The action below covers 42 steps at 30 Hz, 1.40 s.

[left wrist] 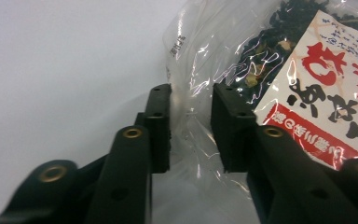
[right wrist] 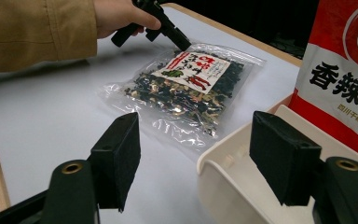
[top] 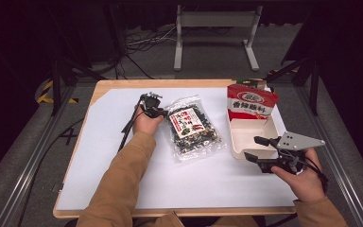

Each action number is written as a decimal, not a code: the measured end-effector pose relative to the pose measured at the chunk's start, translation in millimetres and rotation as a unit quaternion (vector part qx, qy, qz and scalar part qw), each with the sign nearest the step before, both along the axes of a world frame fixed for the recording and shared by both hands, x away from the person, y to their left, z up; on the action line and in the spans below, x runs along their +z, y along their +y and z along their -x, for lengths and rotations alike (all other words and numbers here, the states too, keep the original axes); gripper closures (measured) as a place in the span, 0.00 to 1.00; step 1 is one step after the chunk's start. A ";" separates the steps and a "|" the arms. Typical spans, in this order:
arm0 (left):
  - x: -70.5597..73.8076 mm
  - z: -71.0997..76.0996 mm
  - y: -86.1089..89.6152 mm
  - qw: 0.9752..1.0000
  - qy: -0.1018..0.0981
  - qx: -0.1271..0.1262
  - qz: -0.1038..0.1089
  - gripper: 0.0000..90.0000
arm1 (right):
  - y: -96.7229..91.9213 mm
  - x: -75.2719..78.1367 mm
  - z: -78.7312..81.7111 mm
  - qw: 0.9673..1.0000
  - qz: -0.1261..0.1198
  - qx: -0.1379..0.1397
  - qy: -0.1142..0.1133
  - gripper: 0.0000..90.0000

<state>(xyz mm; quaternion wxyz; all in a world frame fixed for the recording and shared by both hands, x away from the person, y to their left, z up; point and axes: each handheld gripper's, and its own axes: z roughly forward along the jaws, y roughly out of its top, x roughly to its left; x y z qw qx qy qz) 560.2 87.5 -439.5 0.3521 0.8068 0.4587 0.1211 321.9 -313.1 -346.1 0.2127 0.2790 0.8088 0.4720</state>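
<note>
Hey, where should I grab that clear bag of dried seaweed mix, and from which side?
Grip the clear bag by its empty, flat top-left corner, coming in low from its left edge, where the left gripper already has its jaws either side of the film. The contents bulge under the label; the thin margin suits a pinch better.

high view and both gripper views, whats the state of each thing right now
clear snack bag: sealed, flat on the table, top edge between the left jaws
left hand-held gripper: jaws part closed around the bag's edge, grip not certain
right hand-held gripper: open, empty, at the tray's rim
white tray: open-topped
red pouch: upright in the tray's far end
</note>
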 end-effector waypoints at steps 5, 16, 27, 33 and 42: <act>1.0 -0.2 0.1 1.000 0.001 0.000 0.000 0.87 | -1.3 -0.8 -0.2 1.000 0.000 -0.001 0.002 0.37; 12.1 -3.9 -0.4 1.000 0.028 -0.002 -0.006 1.00 | -5.3 -4.5 -1.1 1.000 0.001 -0.006 0.005 0.38; 17.0 0.0 4.5 1.000 0.020 -0.005 0.004 1.00 | -6.0 -5.0 -2.0 1.000 -0.001 -0.007 0.006 0.37; 28.5 6.4 13.0 0.999 0.012 -0.017 0.026 1.00 | -5.7 -4.3 -2.9 1.000 -0.001 -0.008 0.007 0.37; 65.8 27.2 21.2 0.998 -0.035 -0.041 0.036 1.00 | -0.9 -1.6 -5.3 1.000 0.000 -0.002 0.005 0.37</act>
